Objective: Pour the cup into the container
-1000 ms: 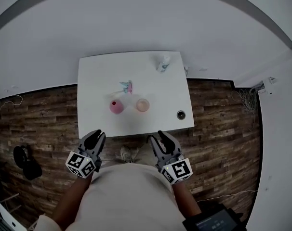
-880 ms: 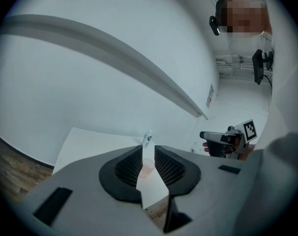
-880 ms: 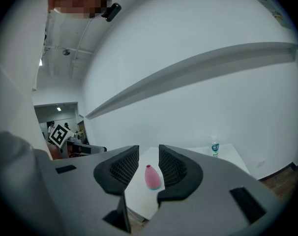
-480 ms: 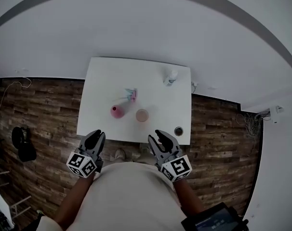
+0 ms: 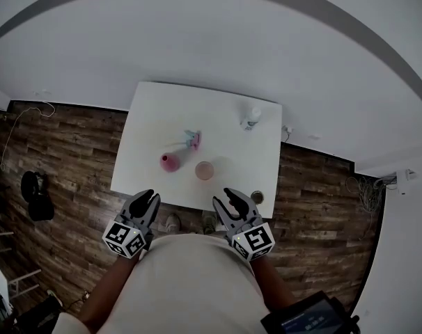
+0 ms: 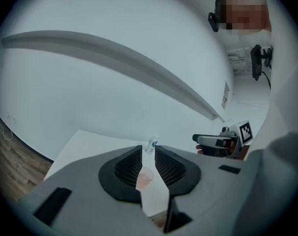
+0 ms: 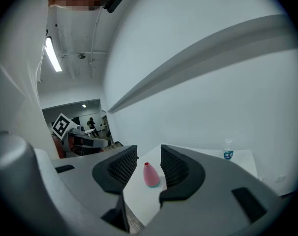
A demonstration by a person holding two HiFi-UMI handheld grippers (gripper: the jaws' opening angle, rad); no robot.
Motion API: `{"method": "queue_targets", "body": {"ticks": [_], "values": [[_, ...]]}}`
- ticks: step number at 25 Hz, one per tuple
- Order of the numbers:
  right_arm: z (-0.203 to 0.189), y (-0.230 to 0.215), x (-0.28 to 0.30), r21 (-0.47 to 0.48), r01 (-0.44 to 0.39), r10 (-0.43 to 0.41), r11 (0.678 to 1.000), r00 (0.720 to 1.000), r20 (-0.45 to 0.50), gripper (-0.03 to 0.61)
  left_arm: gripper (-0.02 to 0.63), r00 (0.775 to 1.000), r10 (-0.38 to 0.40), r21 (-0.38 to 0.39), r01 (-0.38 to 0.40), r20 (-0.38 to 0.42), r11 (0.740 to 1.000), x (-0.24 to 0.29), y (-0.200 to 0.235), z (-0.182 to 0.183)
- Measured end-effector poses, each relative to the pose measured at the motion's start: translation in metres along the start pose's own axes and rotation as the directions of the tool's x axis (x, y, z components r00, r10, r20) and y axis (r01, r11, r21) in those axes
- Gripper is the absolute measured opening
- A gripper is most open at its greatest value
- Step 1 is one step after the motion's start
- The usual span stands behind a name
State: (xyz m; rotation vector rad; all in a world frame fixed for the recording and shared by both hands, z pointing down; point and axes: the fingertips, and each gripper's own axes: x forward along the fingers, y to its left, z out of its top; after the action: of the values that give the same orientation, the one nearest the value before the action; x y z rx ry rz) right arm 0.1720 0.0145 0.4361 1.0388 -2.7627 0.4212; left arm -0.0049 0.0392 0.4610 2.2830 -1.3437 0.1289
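In the head view, a pinkish cup [image 5: 205,170] and a pink container [image 5: 169,162] are seen side by side but apart on the white table [image 5: 155,110]. The left gripper [image 5: 147,202] and right gripper [image 5: 232,200] are held by its near edge.

In the left gripper view, the fingers [image 6: 124,168] are narrowly parted and empty, with the cup seen beyond the gap.

In the right gripper view, the fingers [image 7: 176,166] have just been opening. Nothing is held, and the container is seen beyond them.

Left tool [image 6: 148,150] jaws apart, pink cup [image 6: 144,177] beyond on white table [image 6: 85,144], bottle [image 6: 151,143] behind
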Motion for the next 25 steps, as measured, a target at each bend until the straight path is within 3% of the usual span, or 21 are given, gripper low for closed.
{"method": "queue_targets", "body": {"ticks": [13, 25], "values": [[-0.027, -0.024, 0.008, -0.078, -0.135, 0.127, 0.988, 0.988, -0.091, 0.177, 0.086, 0.990, 0.139, 0.001, -0.139, -0.001, 0.990, 0.003, 0.007, -0.014], [-0.034, -0.046, -0.010, -0.092, -0.152, 0.143, 0.984, 0.985, -0.102, 0.180, 0.114, 0.987, 0.161, 0.015, -0.161, -0.002, 0.987, 0.021, -0.017, -0.024]]}}
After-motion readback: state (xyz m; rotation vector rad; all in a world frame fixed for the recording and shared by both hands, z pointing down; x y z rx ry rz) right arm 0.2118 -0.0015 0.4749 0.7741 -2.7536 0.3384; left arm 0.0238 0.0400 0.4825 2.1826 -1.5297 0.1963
